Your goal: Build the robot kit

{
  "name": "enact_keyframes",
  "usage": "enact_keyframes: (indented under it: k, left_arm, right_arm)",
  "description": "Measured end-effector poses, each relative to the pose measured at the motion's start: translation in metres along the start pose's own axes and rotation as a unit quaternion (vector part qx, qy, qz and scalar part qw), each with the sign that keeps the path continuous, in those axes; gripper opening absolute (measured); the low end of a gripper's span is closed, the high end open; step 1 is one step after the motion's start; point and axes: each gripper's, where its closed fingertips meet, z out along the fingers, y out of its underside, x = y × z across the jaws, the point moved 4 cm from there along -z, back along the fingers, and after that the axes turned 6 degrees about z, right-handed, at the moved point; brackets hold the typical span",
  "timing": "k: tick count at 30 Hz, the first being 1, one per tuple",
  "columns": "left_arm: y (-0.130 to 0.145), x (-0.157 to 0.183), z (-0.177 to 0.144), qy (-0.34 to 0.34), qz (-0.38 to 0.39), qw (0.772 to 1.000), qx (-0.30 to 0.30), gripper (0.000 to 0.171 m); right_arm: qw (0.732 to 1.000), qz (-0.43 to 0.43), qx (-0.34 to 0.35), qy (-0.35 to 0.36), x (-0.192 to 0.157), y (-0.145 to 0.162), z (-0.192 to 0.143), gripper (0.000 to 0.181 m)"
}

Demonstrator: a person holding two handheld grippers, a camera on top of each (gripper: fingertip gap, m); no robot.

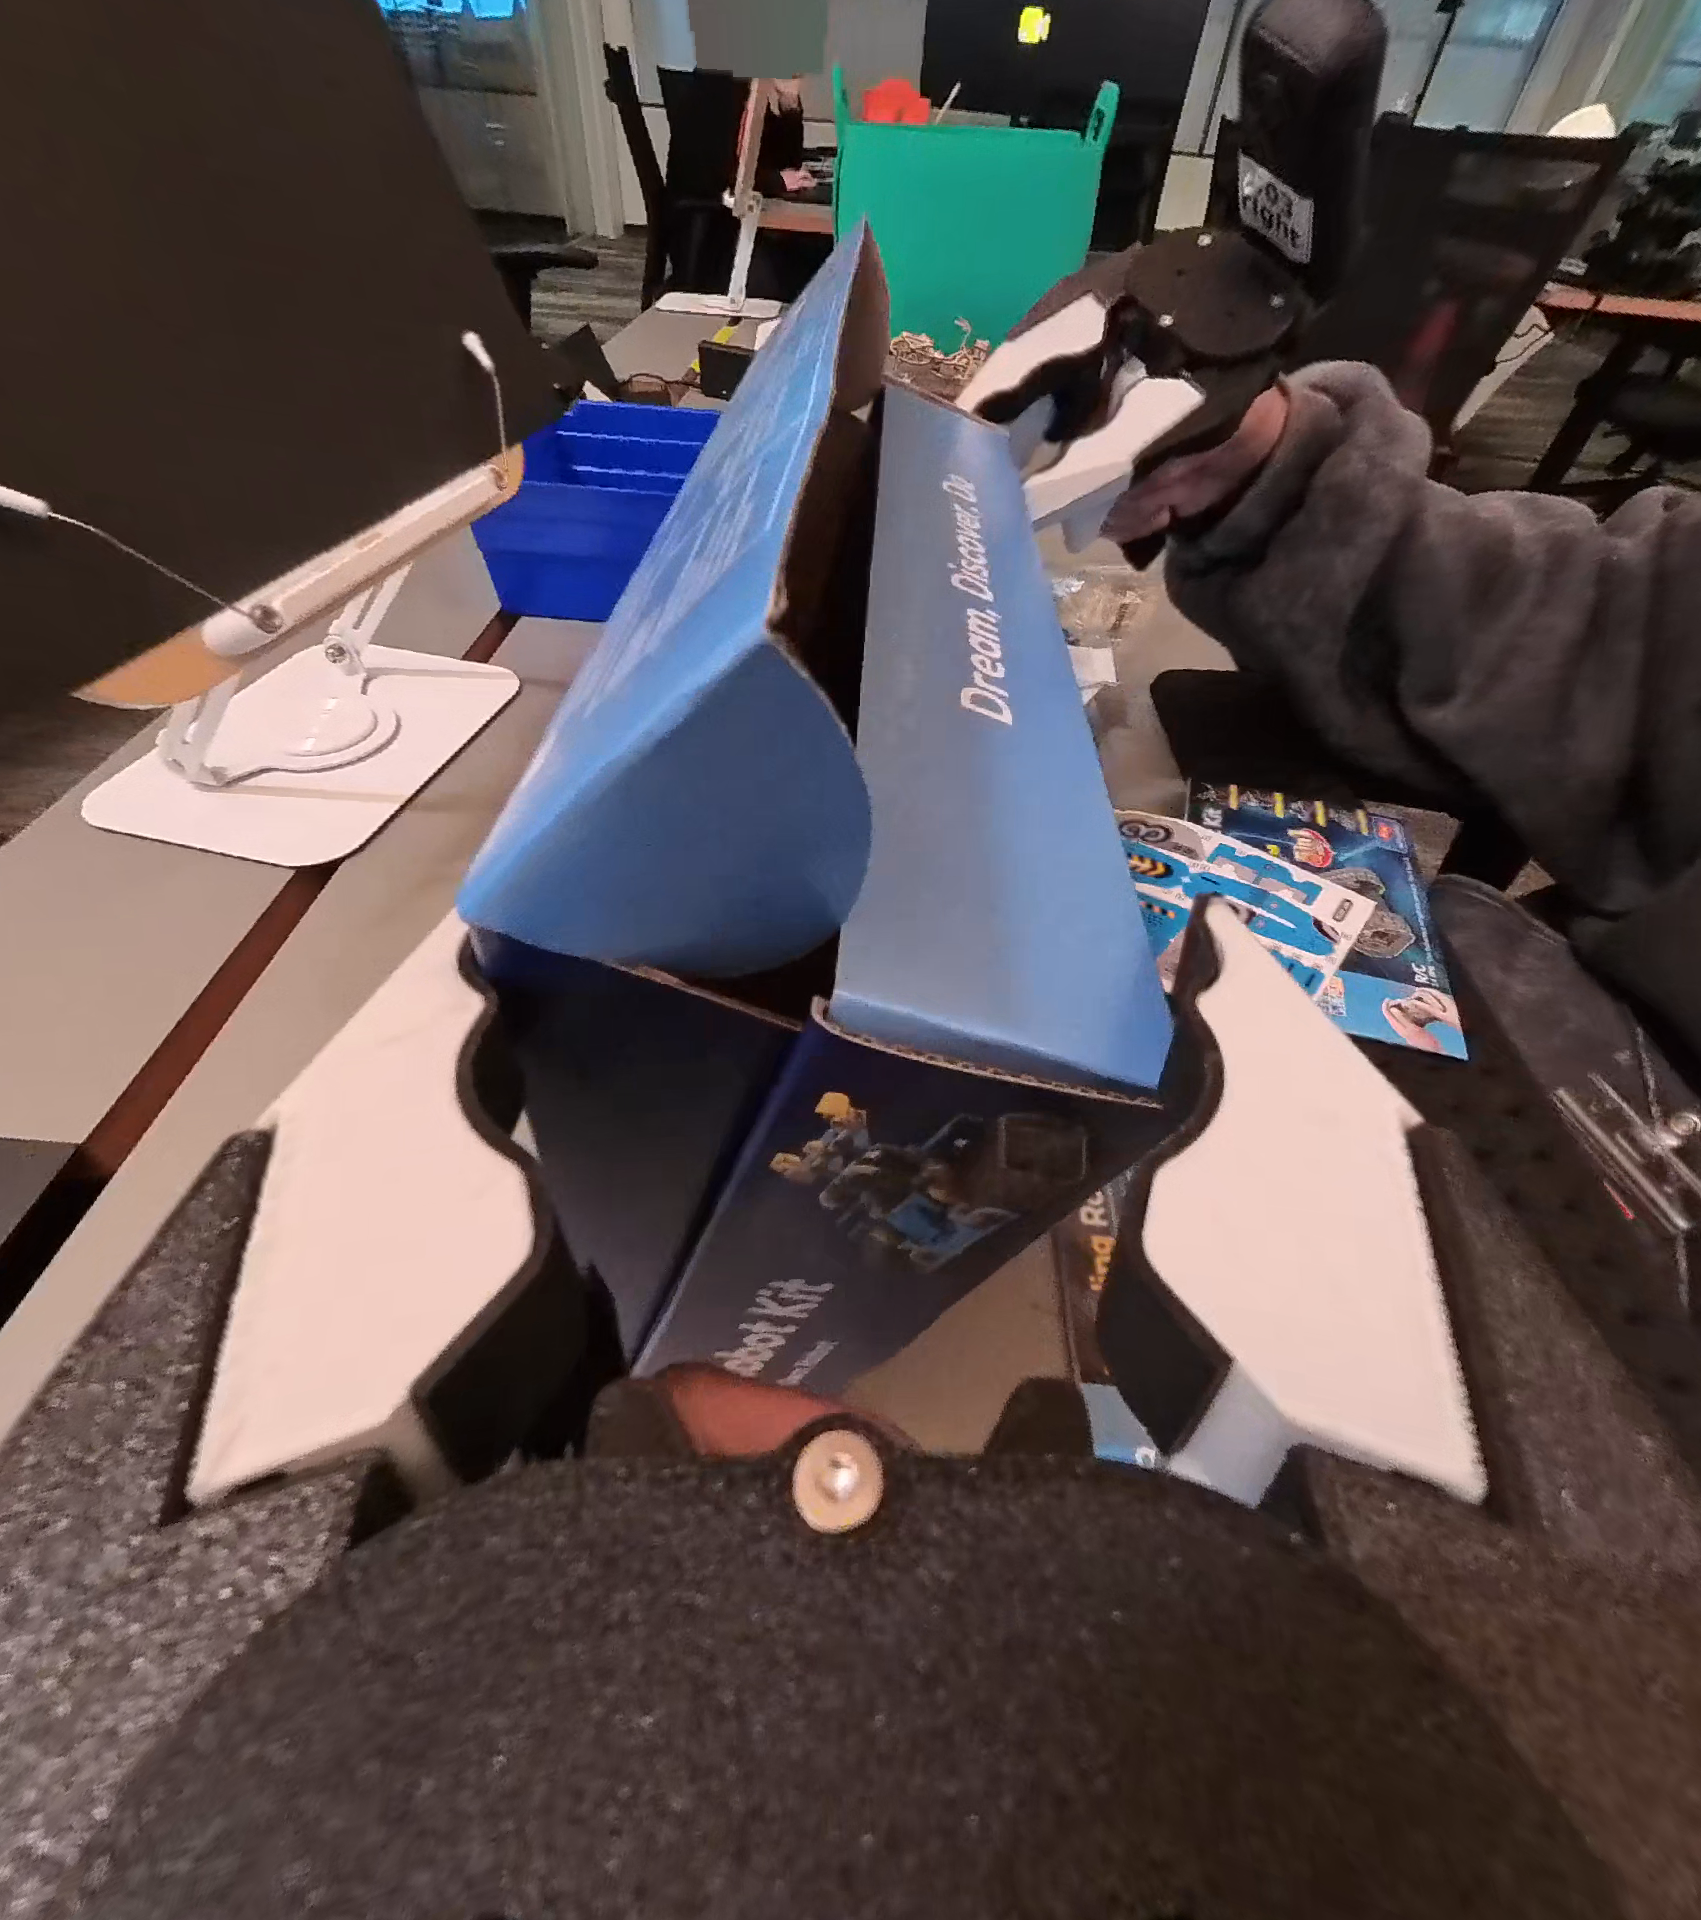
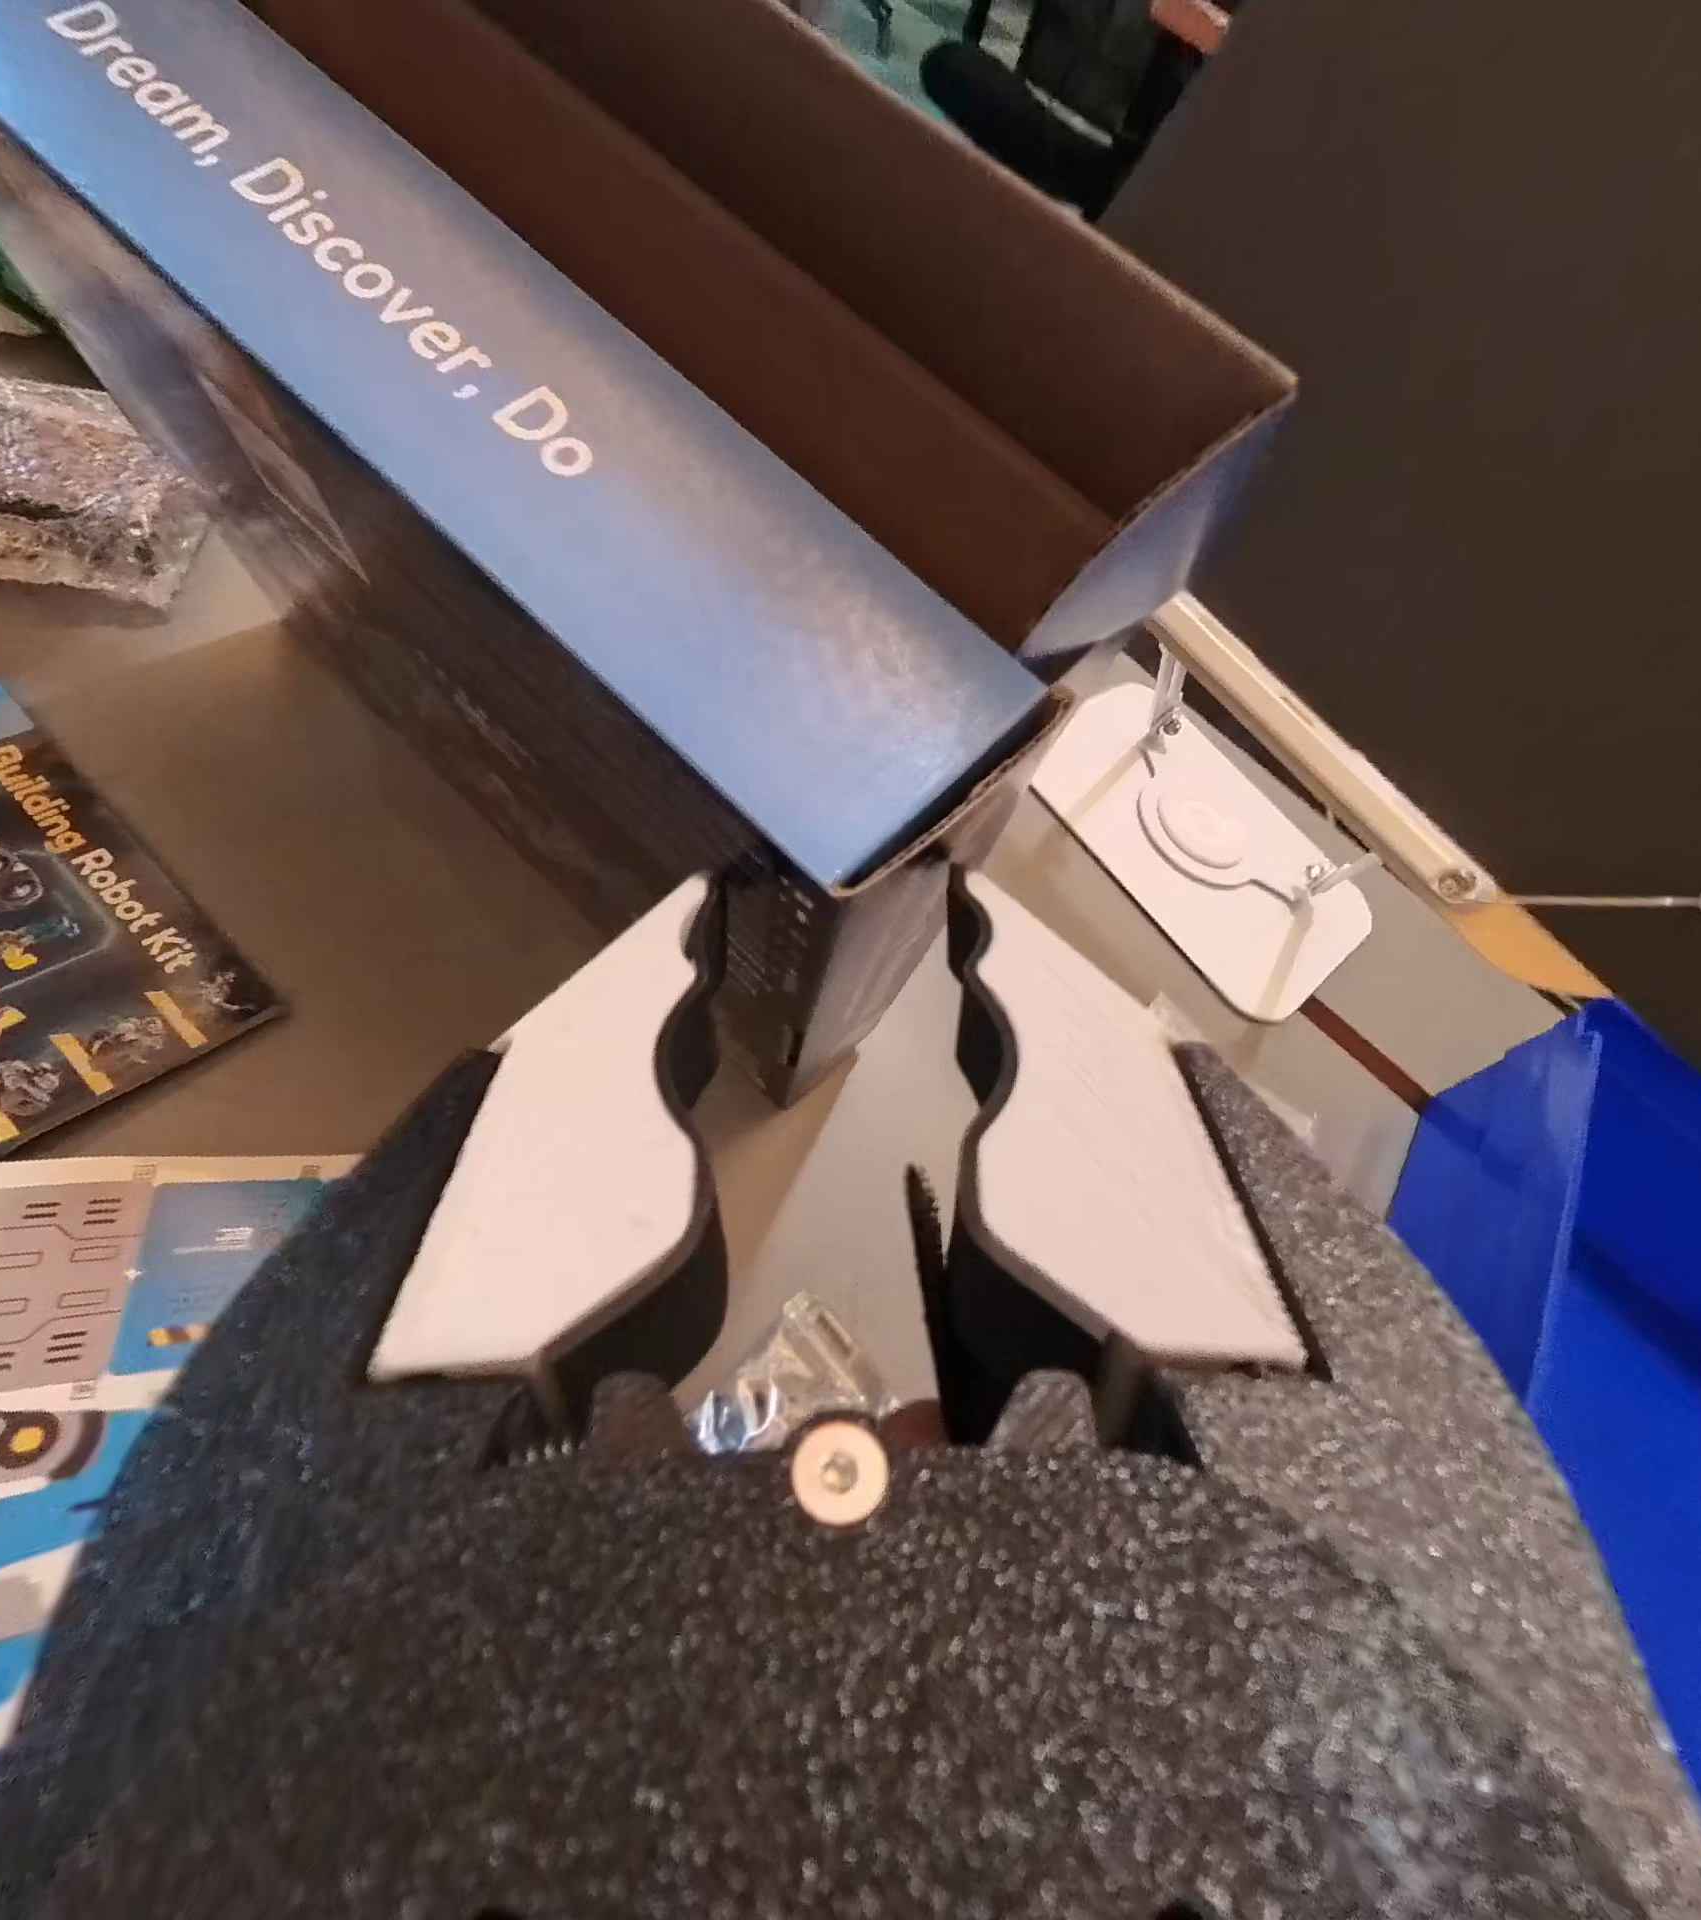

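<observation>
A blue cardboard box (image 1: 981, 748) stands on the grey table with its top flaps up; its brown inside shows in the right wrist view (image 2: 825, 343). My left gripper (image 1: 841, 925) is open wide, its white fingers (image 1: 378, 1195) on either side of the box's near corner, holding nothing. My right gripper (image 2: 830, 894) is open partway and straddles the far corner of the box (image 2: 555, 520), below the long flap with white writing. It also shows in the left wrist view (image 1: 1043, 426), held by a hand in a grey sleeve.
A blue bin (image 1: 586, 499) (image 2: 1604, 1299) sits beside the box. A white stand (image 1: 306, 748) (image 2: 1199, 883) props a black panel. A printed booklet (image 2: 46, 935) (image 1: 1345, 904), sticker sheets (image 2: 15, 1351), wrapped parts (image 2: 25, 488) and a small clear bag (image 2: 784, 1371) lie on the table. A green bin (image 1: 971, 208) stands behind.
</observation>
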Motion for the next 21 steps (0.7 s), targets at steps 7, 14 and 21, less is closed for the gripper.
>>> enact_keyframes:
  k: [7,14,21]
  left_arm:
    - [-0.003,-0.008,-0.002,0.017,-0.029,0.999,0.028,0.121]
    - [-0.007,-0.005,-0.006,0.061,-0.055,0.994,0.078,0.083]
    - [-0.005,0.002,-0.021,0.018,-0.023,0.997,0.076,0.101]
  right_arm:
    - [0.978,0.069,0.103,-0.168,0.039,0.008,0.015,0.081]
    - [0.921,0.104,0.142,-0.347,0.016,-0.009,0.053,0.130]
    - [0.919,0.115,0.169,-0.337,0.026,-0.012,0.066,0.127]
